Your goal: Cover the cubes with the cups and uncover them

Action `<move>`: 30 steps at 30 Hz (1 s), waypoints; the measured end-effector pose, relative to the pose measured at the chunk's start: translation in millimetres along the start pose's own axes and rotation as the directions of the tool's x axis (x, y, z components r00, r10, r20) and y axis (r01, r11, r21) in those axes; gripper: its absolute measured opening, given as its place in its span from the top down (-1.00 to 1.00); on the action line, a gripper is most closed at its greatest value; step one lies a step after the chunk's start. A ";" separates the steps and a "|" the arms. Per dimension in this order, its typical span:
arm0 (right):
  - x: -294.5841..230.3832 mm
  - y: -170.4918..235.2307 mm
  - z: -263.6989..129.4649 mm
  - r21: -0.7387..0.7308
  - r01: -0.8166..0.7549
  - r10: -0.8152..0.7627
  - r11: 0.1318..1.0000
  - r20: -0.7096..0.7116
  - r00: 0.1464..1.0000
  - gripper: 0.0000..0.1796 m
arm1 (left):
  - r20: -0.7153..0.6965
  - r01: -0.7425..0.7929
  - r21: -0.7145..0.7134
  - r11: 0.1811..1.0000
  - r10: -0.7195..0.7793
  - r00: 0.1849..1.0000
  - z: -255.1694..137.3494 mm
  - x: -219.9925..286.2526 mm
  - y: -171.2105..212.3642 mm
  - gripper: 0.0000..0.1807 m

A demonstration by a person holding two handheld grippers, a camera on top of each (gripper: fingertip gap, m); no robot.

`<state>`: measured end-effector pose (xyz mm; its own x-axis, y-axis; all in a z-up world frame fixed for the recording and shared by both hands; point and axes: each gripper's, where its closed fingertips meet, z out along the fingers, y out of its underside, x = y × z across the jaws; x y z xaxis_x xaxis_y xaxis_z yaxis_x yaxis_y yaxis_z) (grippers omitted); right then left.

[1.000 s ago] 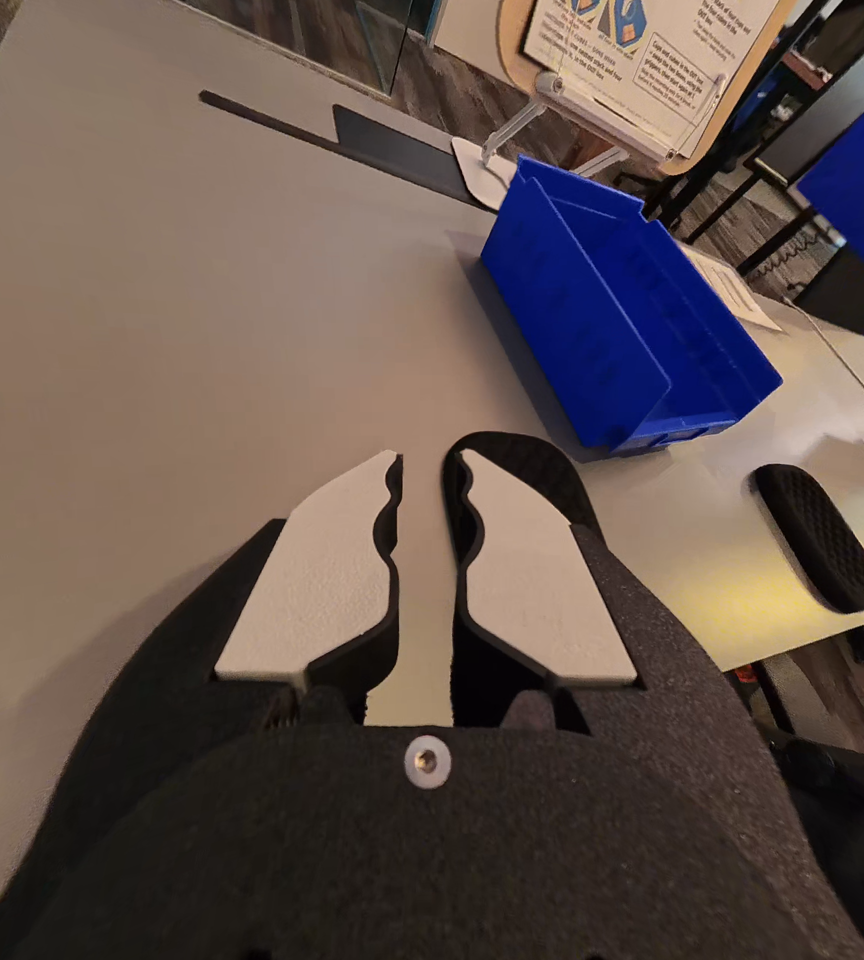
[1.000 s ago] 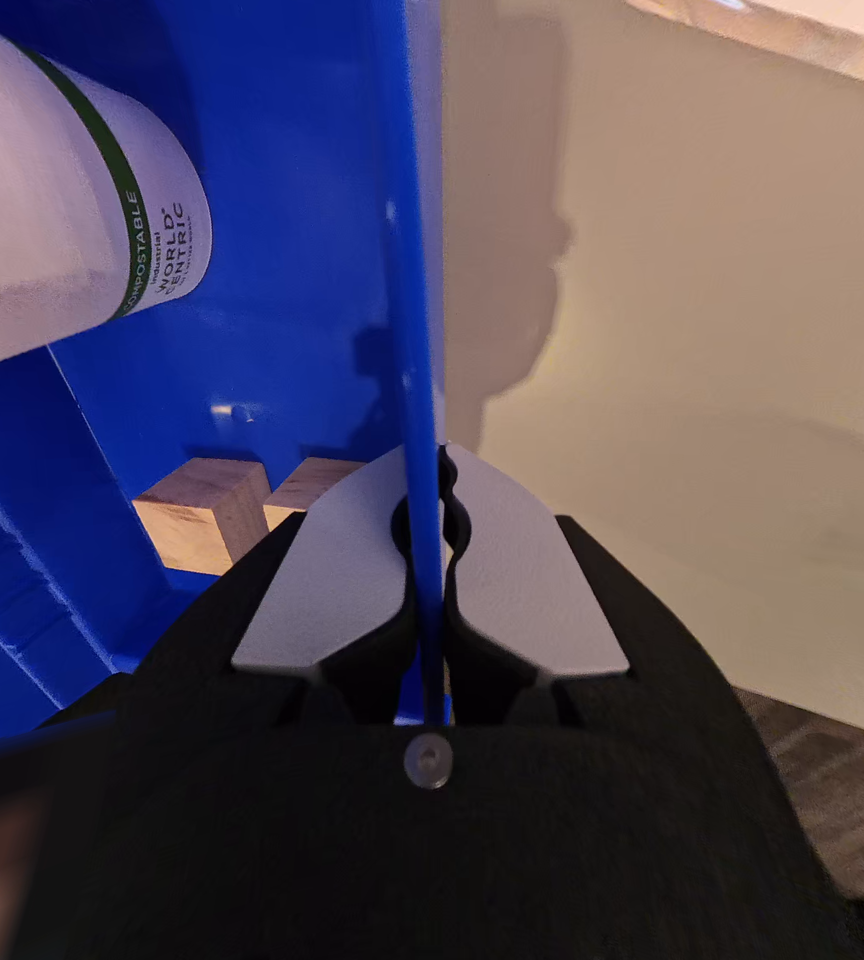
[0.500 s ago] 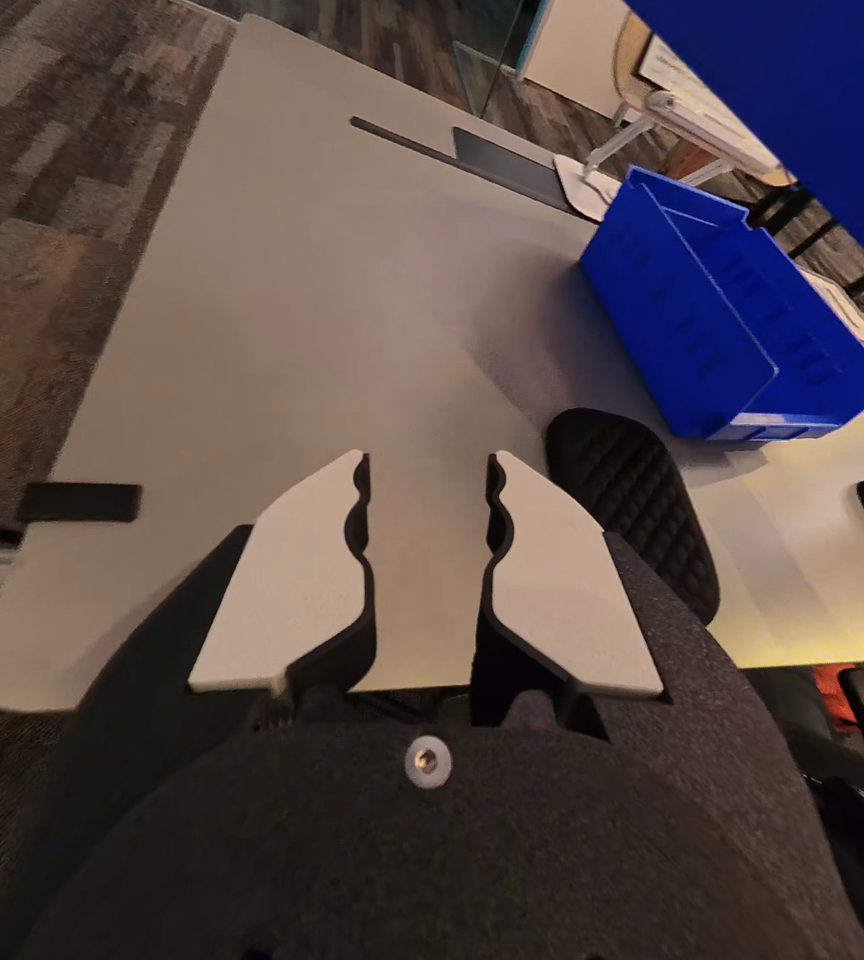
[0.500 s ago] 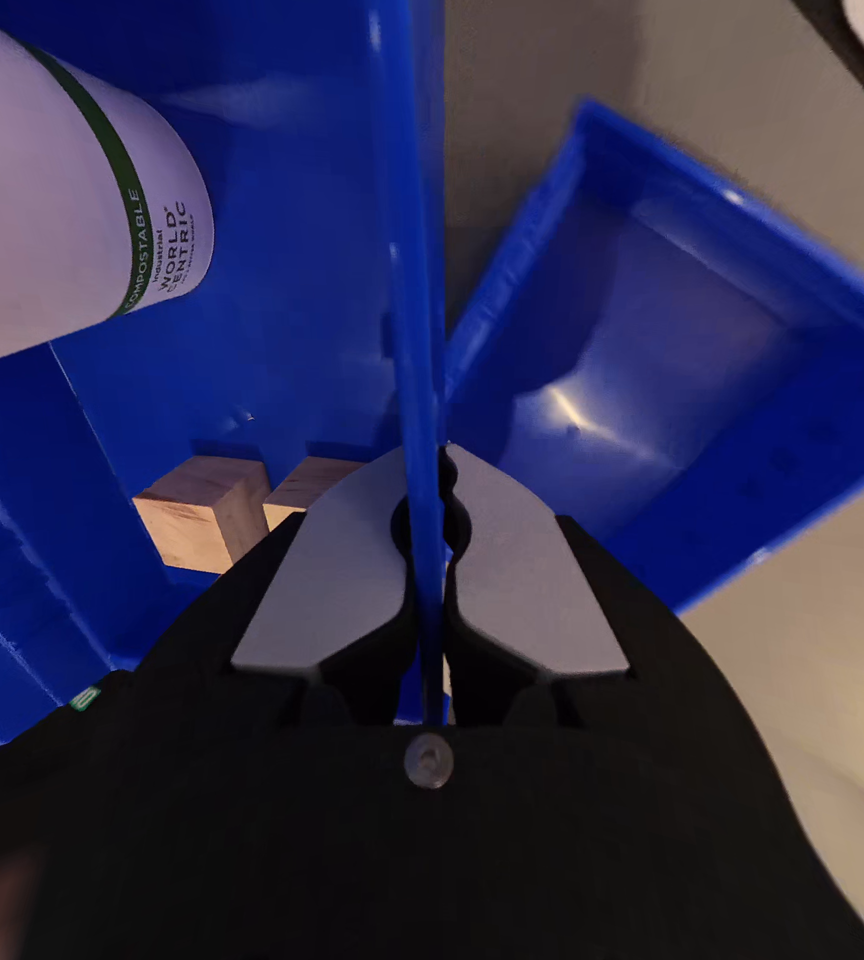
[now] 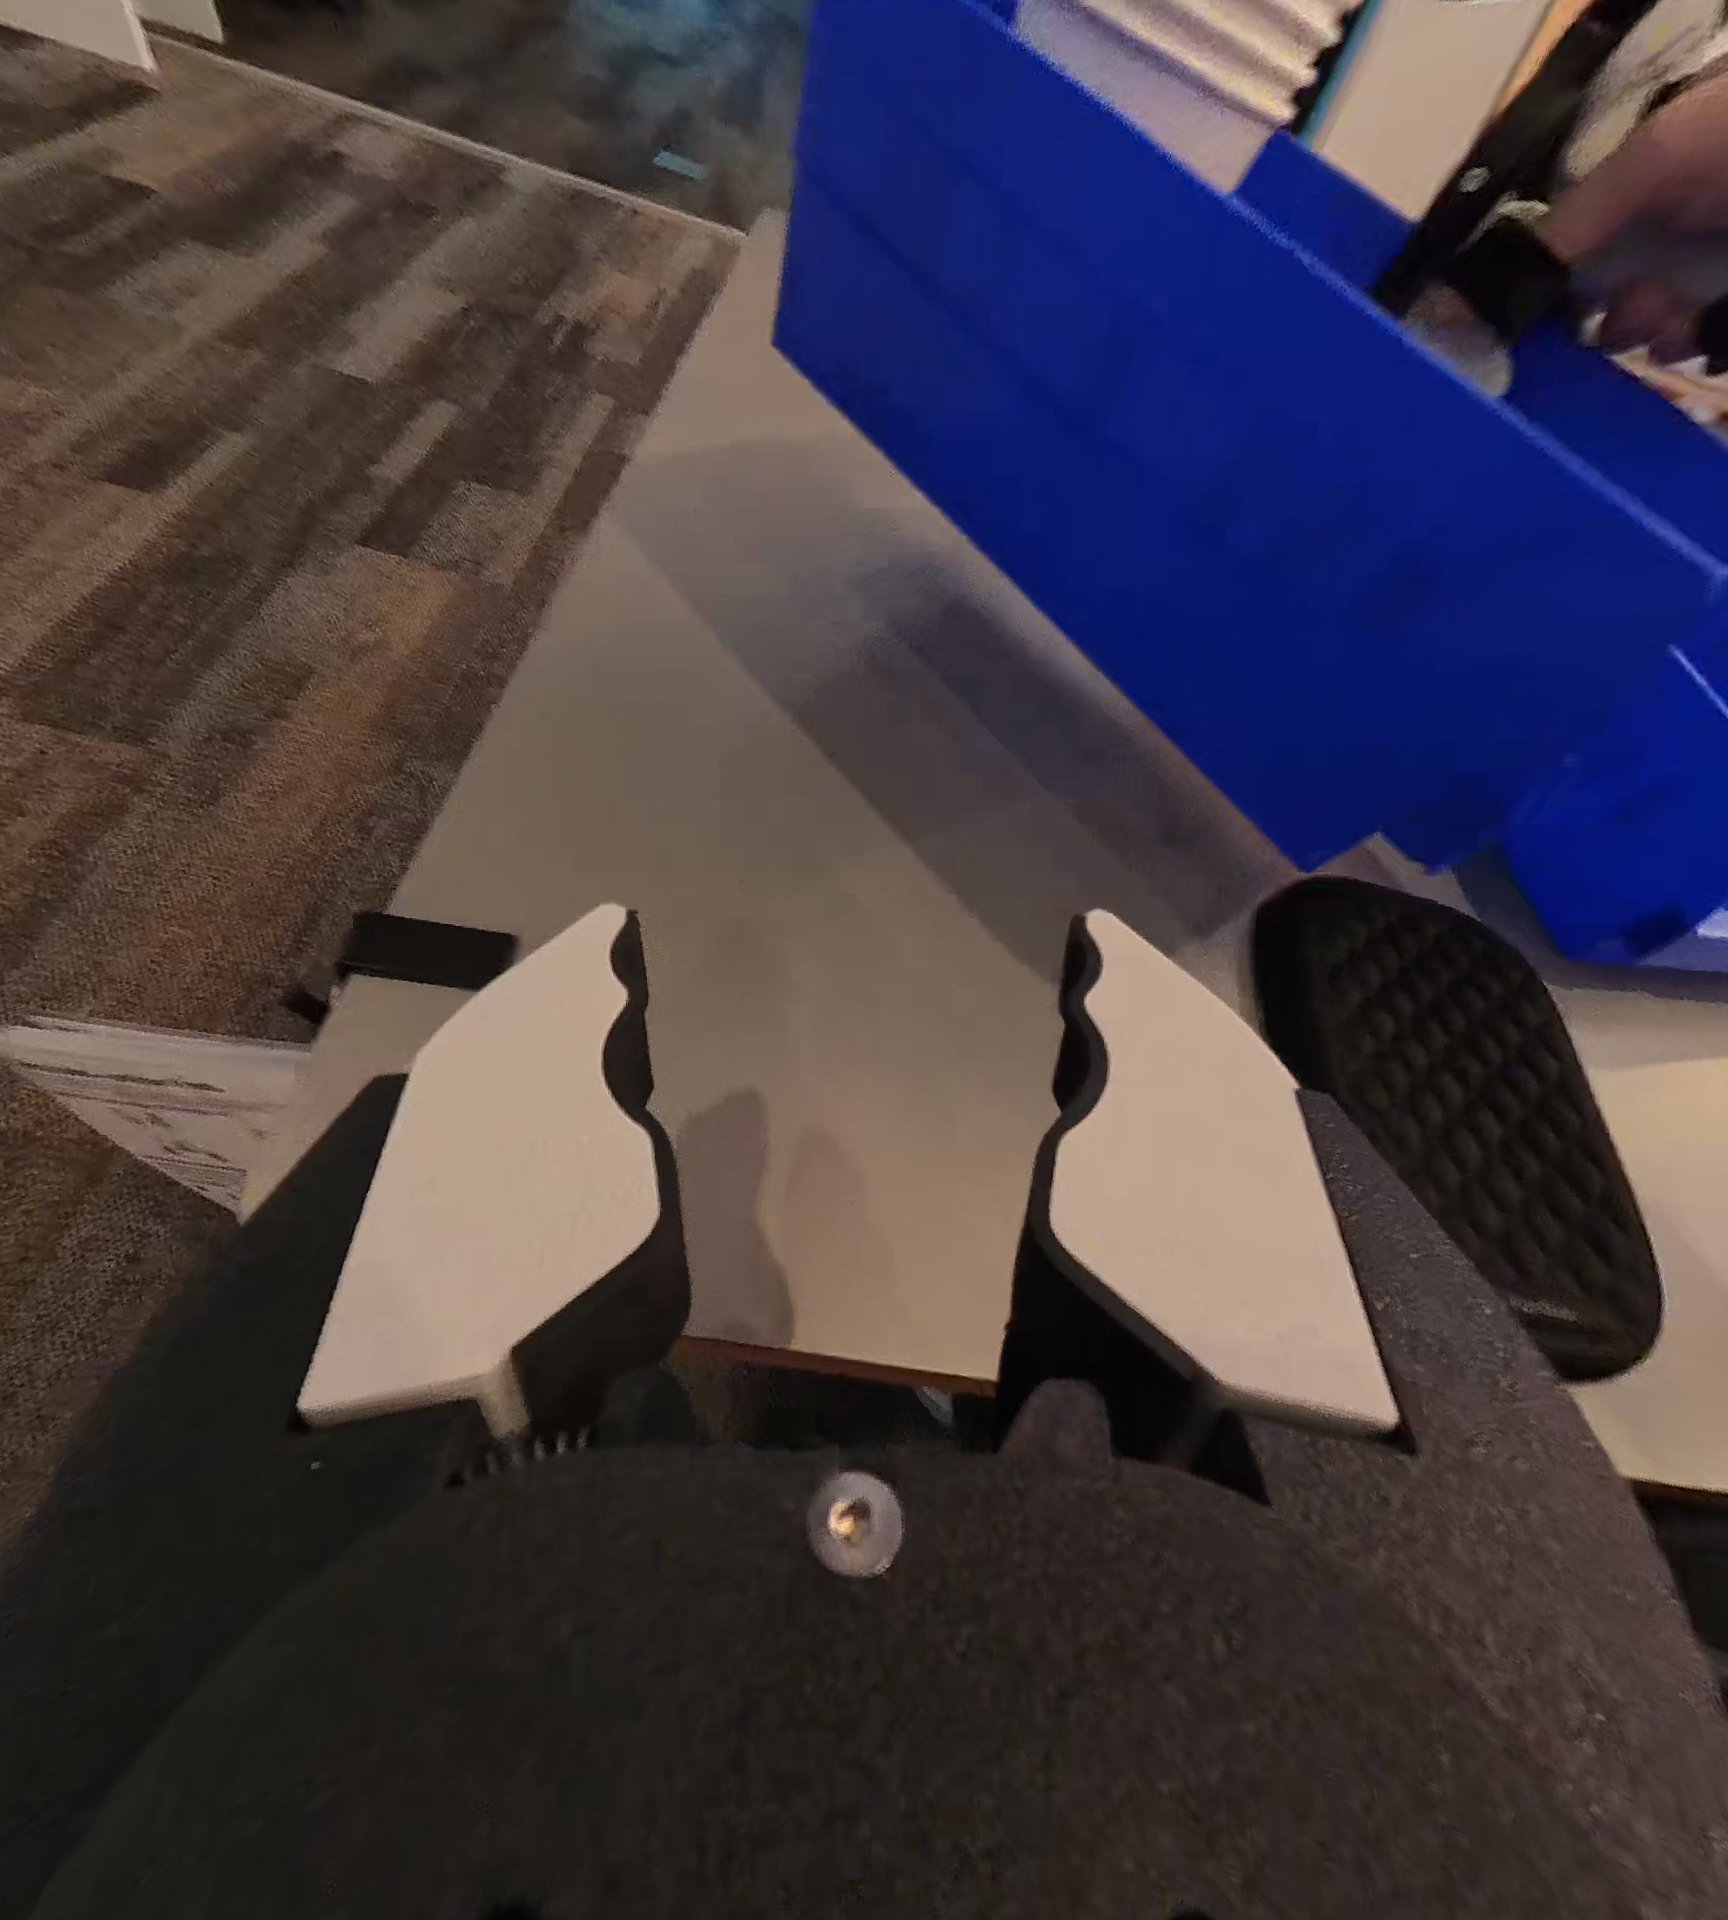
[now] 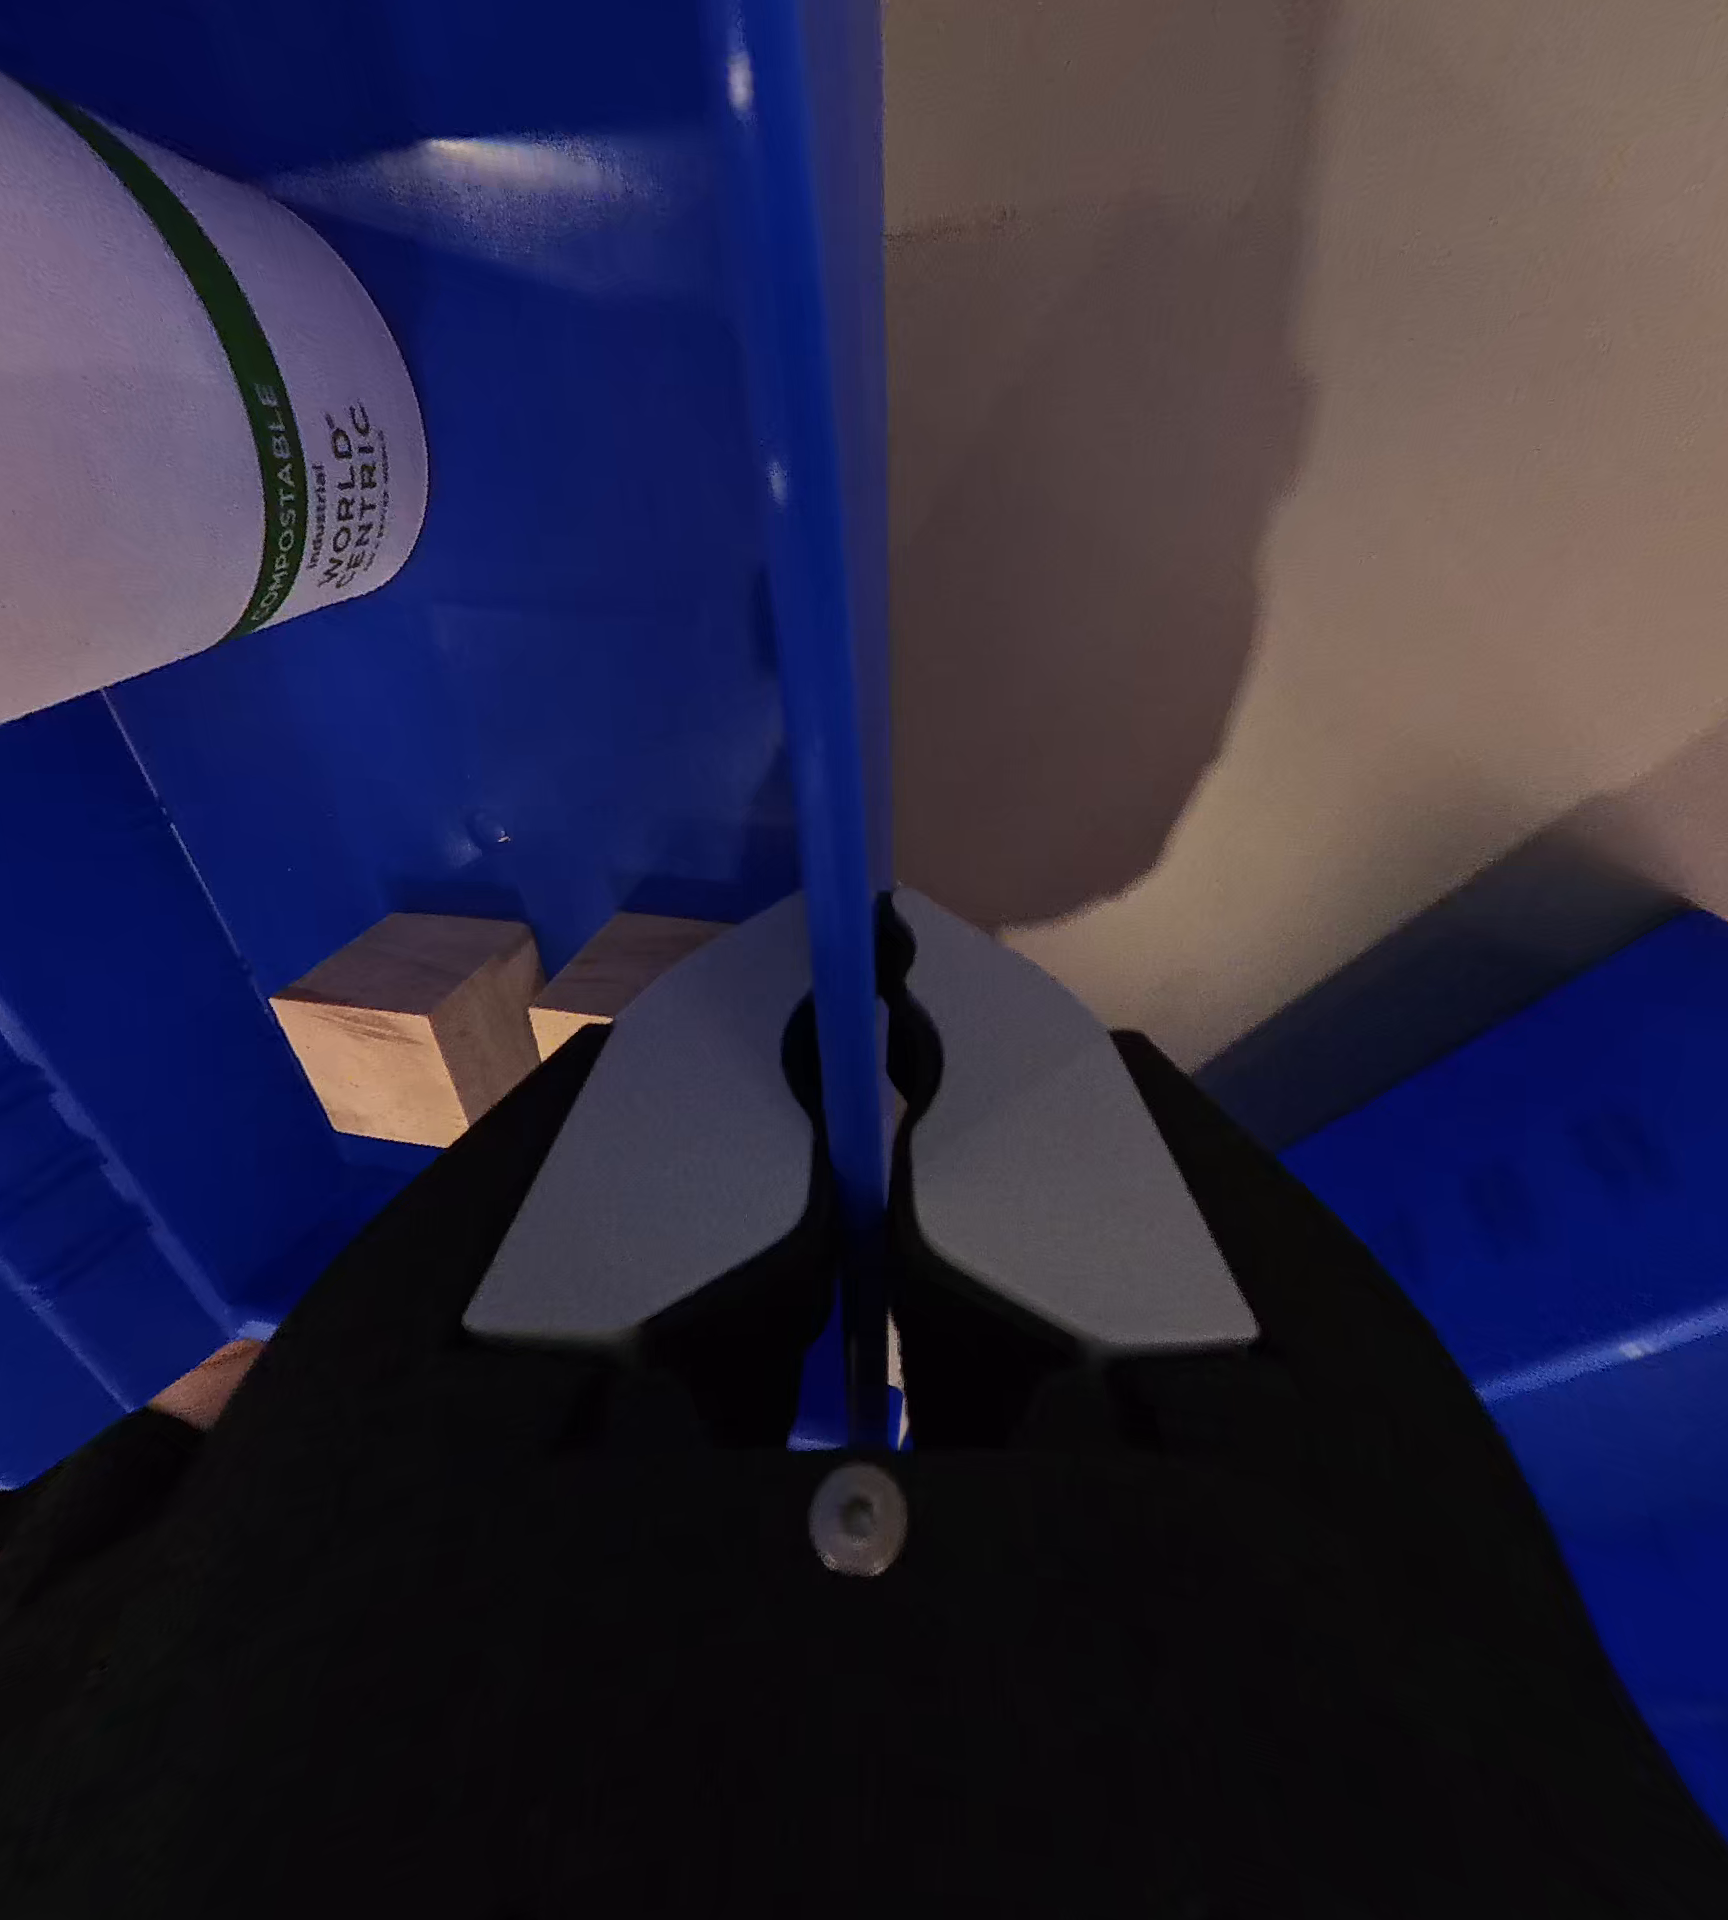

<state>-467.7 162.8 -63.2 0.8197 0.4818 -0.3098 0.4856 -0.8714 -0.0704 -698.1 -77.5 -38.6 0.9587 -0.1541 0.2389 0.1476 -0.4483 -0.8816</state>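
In the right wrist view my right gripper [image 6: 870, 914] is shut on the side wall [image 6: 818, 520] of a blue bin and holds it. Inside that bin lie a white paper cup with a green band [image 6: 112, 416] on its side and two wooden cubes [image 6: 392, 1018], one partly hidden behind my finger. In the left wrist view my left gripper [image 5: 849, 935] is open and empty above the near corner of the grey table [image 5: 735, 779]. The held blue bin [image 5: 1203, 416] shows there at the upper right, with stacked white cups [image 5: 1172, 62] in it and a hand on the other gripper [image 5: 1504, 260].
A second blue bin [image 5: 1722, 831] stands on the table at the right; it also shows in the right wrist view [image 6: 1618, 1195]. A black textured pad [image 5: 1452, 1122] lies beside my left gripper. Carpet floor [image 5: 216, 468] lies past the table's left edge.
My left gripper has opened wider and swung left towards the table corner. The right gripper has carried the held bin over the second bin and on above the table.
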 end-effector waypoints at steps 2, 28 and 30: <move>3.7 -0.3 14.2 -0.008 -0.020 0.020 1.000 -0.002 1.000 0.95 | -0.018 0.011 -0.005 1.000 -0.011 1.000 1.6 4.8 2.4 0.14; 18.5 -3.0 32.7 0.119 0.005 0.004 0.993 -0.075 0.997 0.45 | 0.063 -0.104 -0.095 0.990 0.111 0.992 112.6 73.4 9.3 0.24; 18.0 -7.6 13.3 0.195 0.049 -0.031 0.979 -0.095 0.995 0.46 | 0.078 -0.097 -0.100 0.990 0.105 0.991 119.1 67.2 11.9 0.27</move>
<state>-460.7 176.8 -80.8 0.8294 0.5151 -0.2162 0.4564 -0.8480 -0.2695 -603.0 11.7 -81.5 0.9849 -0.1314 0.1126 0.0288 -0.5169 -0.8555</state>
